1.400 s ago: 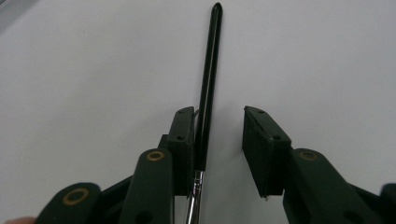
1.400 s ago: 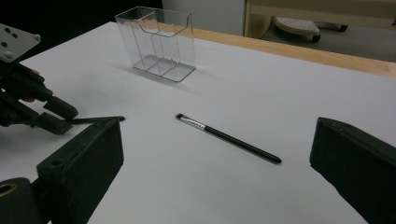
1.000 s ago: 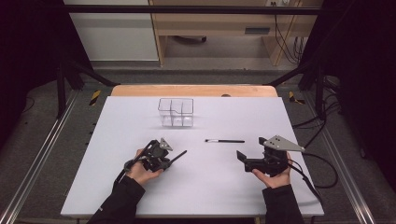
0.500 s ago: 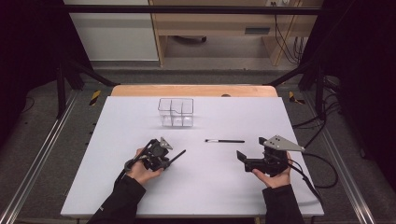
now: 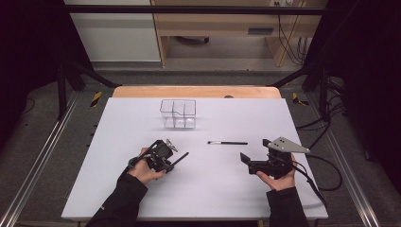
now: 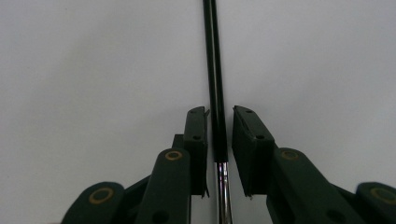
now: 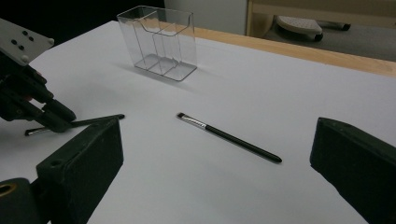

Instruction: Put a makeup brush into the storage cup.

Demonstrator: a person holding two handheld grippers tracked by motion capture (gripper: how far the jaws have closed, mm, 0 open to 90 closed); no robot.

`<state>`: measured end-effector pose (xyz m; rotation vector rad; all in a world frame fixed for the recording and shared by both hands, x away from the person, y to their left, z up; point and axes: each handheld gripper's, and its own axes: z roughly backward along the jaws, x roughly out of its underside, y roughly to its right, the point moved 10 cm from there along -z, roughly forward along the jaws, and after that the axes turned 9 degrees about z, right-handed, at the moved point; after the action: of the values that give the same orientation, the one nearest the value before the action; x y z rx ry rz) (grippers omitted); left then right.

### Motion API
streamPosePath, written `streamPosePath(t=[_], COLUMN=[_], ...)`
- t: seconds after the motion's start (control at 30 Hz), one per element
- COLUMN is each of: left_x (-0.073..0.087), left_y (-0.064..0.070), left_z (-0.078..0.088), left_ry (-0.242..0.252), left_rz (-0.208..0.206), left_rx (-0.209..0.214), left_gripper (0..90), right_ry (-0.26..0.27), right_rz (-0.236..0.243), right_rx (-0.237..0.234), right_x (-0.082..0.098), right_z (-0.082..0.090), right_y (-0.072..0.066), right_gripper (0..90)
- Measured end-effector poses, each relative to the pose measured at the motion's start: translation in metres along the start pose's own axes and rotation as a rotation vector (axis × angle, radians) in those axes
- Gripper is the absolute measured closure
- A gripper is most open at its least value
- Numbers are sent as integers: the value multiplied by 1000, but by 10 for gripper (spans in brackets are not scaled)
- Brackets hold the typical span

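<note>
Black and slim, the brush handle (image 6: pixel 215 70) runs straight up between your left gripper's (image 6: pixel 219 135) two pads, with its silver ferrule (image 6: pixel 223 191) low in the gap. Those jaws have just been opening: the handle lies close against the left-hand pad in the left gripper view, a thin slit of white shows between it and the other pad, so nothing clamps it. From the high view, that brush (image 5: pixel 179 159) lies on the white table (image 5: pixel 236 198), pointing out from your left gripper (image 5: pixel 165 158) toward the middle. Your right gripper (image 5: pixel 246 161) rests well apart with its jaws spread wide. A second brush (image 5: pixel 228 142) lies flat between the two grippers, nearer the clear plastic organizer (image 5: pixel 178 114), which stands upright farther back.
</note>
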<state>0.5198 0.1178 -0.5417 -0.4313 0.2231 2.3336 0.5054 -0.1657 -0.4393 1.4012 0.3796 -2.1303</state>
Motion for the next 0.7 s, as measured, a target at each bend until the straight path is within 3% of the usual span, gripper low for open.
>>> streamPosePath(t=[0.43,0.7], left_x=[0,0], left_y=[2,2], left_z=[-1,0], left_ry=[-13,-7], left_rz=[8,-23], left_rx=[10,13], left_gripper=[830,832], right_ry=[-7,-8], right_rz=[-3,4], right_rx=[-7,-12], right_x=[0,-2], right_z=[-1,1], right_y=[0,1], right_gripper=[30,28])
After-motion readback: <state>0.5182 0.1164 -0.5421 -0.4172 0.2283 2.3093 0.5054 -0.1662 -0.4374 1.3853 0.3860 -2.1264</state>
